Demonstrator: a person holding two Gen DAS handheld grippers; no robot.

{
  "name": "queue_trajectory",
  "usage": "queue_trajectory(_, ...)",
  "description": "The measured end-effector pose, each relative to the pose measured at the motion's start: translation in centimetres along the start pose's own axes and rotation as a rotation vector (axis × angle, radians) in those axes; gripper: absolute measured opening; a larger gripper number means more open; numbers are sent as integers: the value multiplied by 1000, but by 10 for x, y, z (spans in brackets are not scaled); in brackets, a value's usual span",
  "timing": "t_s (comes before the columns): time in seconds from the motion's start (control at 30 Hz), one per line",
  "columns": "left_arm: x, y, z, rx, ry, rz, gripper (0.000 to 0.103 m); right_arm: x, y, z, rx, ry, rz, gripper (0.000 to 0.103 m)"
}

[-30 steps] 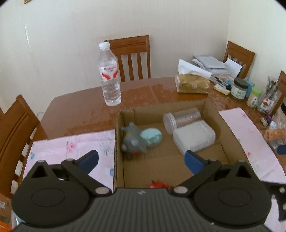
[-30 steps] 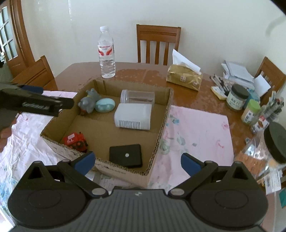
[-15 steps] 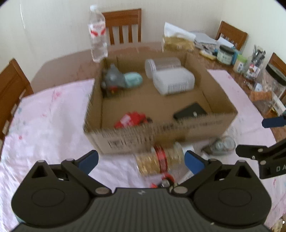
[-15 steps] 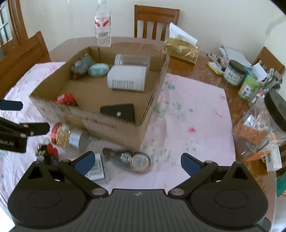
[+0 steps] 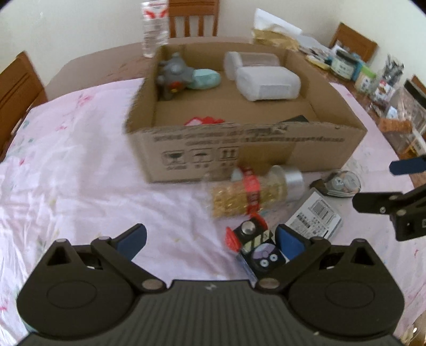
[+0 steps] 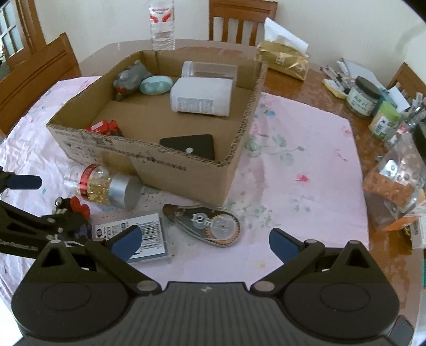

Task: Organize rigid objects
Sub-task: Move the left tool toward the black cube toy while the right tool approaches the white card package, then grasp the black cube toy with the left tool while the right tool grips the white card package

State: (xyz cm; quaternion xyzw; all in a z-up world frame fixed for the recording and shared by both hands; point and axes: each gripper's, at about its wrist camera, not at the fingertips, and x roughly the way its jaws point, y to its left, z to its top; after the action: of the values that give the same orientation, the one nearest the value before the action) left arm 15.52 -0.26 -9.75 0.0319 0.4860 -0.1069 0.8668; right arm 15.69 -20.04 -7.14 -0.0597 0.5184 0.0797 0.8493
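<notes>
left gripper (image 5: 210, 241): wide open, empty, black-red toy car (image 5: 253, 247) beside right finger | right gripper (image 6: 203, 239): wide open, empty, over clear tape dispenser (image 6: 206, 225)

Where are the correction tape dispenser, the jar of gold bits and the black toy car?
correction tape dispenser (image 6: 206, 225), right wrist view, its clear body near the gears.
jar of gold bits (image 5: 253, 193), left wrist view, its red band.
black toy car (image 5: 255, 246), left wrist view, its roof.

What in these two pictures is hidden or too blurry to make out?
- Left wrist view: red toy and black pad mostly hidden behind the cardboard box front wall.
- Left wrist view: glitter jar label blurred.
- Both views: water bottle top cut off by the edge.
</notes>
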Motion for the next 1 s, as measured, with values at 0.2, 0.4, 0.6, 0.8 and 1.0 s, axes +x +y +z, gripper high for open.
queue_trajectory(0.2,-11,23,-11,-56,9,42,102,12,21,-4,-83,28,54,103)
queue_trajectory(0.4,-16,21,-16,-24,-11,9,102,23,43,-12,-163,42,100,103)
queue_trajectory(0.6,-9,17,-18,26,0,-11,102,35,61,-21,-210,39,119,103)
queue_trajectory(0.8,1,22,-20,53,32,-26,102,46,70,-20,-214,6,104,103)
queue_trajectory(1.0,12,24,-23,100,35,-72,97,48,63,-19,-209,-7,104,103)
